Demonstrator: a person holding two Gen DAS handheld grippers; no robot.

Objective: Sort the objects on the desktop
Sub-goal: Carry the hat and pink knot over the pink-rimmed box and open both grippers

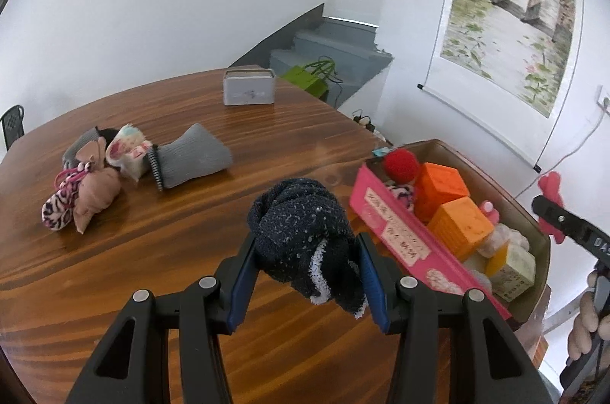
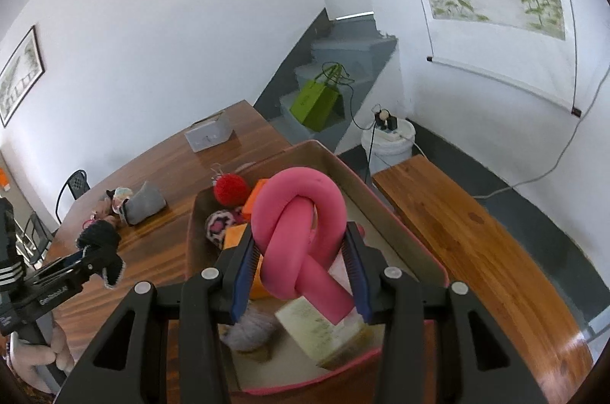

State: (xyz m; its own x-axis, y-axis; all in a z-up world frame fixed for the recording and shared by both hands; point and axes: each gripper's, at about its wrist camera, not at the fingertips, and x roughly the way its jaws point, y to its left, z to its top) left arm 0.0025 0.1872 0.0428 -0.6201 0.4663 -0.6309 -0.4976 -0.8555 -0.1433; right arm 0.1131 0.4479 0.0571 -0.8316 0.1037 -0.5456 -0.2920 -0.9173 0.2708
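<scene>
1. My left gripper [image 1: 307,284] clamps one navy sock bundle [image 1: 305,232] above the table [image 1: 152,251].
2. My right gripper [image 2: 301,276] clamps one knotted pink foam tube [image 2: 301,232] over the tray [image 2: 400,236].
3. The tray, at the table's right, holds two orange blocks [image 1: 442,185].

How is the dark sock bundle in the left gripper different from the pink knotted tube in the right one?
The dark sock bundle is fuzzy navy fabric with white trim; the pink knotted tube is smooth, plain pink foam. The bundle is a loose wad, the tube a neat knot. The bundle hangs over the bare table, the tube over the tray. Both are clamped between blue-padded fingers.
</scene>
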